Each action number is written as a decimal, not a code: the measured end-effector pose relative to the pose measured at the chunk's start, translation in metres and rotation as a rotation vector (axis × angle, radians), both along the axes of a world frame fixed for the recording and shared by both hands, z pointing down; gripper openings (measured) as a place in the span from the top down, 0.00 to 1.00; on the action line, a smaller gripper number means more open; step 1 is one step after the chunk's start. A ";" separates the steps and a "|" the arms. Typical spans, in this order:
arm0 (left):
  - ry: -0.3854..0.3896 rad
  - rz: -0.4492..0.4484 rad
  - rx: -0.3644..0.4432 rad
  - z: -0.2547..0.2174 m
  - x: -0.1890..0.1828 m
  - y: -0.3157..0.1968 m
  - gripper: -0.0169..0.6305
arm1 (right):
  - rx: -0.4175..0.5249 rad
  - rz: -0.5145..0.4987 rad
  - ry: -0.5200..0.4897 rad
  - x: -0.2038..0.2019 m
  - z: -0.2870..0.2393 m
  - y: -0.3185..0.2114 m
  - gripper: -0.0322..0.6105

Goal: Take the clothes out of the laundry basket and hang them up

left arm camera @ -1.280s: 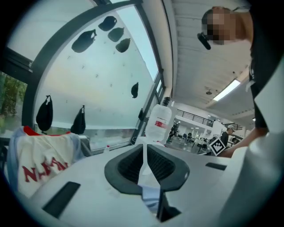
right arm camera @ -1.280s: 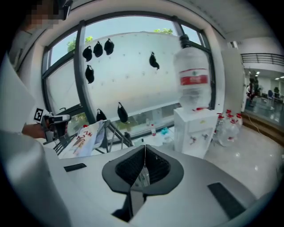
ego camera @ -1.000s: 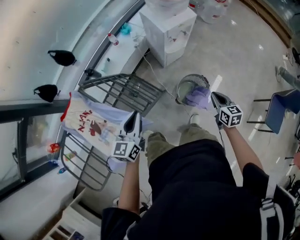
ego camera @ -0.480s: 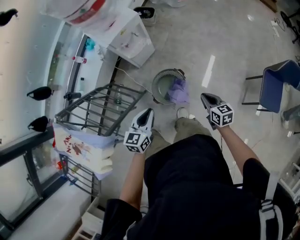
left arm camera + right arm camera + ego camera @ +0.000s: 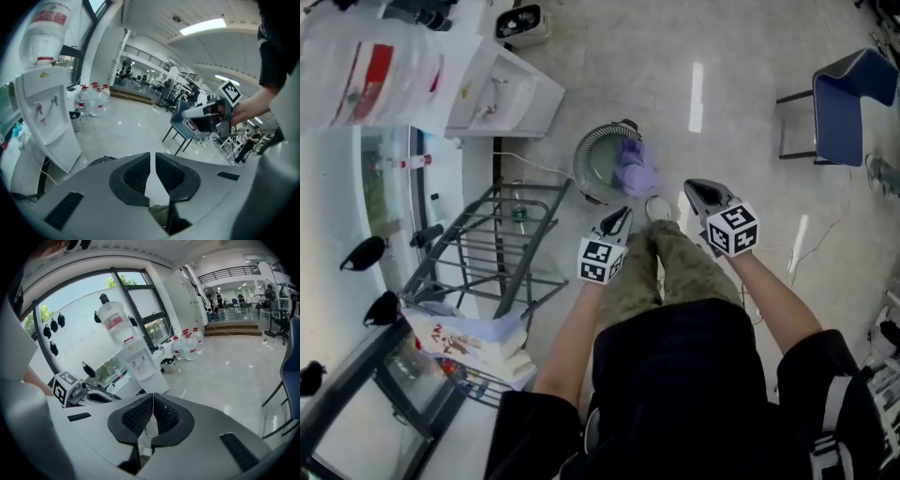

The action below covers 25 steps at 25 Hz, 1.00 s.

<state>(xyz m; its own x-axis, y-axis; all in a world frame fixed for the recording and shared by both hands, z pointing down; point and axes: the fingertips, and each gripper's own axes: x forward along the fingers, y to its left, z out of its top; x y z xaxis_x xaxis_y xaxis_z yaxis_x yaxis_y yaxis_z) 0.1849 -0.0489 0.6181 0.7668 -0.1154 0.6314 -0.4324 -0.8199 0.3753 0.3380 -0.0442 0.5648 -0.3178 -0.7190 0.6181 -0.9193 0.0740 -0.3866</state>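
To get the next piece out well, look first at the purple cloth (image 5: pixel 636 173), bunched up in the round grey laundry basket (image 5: pixel 598 159) on the floor, right by the person's shoe (image 5: pixel 657 207). Looks like the only piece in there. Left gripper (image 5: pixel 622 217) near the close rim of the basket and pointing toward it, claw pinched almost closed, with only a thin slit and nothing inside. Right gripper (image 5: pixel 694 187) a bit off to the other side of the basket, claw pressed tight together, also empty. Probably the step of reaching in, not yet the grab. So open one claw wide before going lower, or else just poke the cloth and squash it flat. Aim for a thick fold near the top of the heap, not a thin edge. Bite deep, squeeze, then lift slow and straight up to keep from dragging the basket along. Use the other claw to catch a second corner and spread the cloth out. Off to the left, a grey drying rack (image 5: pixel 502 248) with plenty of bare bars, and a white shirt with red print (image 5: pixel 464 337) already hanging over its near end. Pick a bare bar well apart from that shirt.
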 end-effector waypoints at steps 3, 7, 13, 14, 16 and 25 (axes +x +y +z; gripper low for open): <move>-0.032 0.090 -0.014 0.044 0.019 0.006 0.93 | 0.008 0.088 -0.025 0.007 0.019 0.008 0.95; -0.082 0.170 -0.033 0.107 0.038 0.014 0.93 | -0.016 0.183 -0.060 0.011 0.060 0.023 0.95; -0.138 0.340 -0.034 0.198 0.061 0.031 0.93 | -0.072 0.237 -0.104 0.009 0.122 0.058 0.95; -0.146 0.359 -0.032 0.214 0.064 0.031 0.91 | -0.083 0.241 -0.107 0.009 0.134 0.064 0.95; -0.183 0.403 -0.015 0.246 0.069 0.030 0.82 | -0.105 0.249 -0.106 0.008 0.158 0.077 0.95; -0.405 0.726 0.113 0.373 0.083 0.051 0.77 | -0.179 0.326 -0.138 0.011 0.239 0.124 0.95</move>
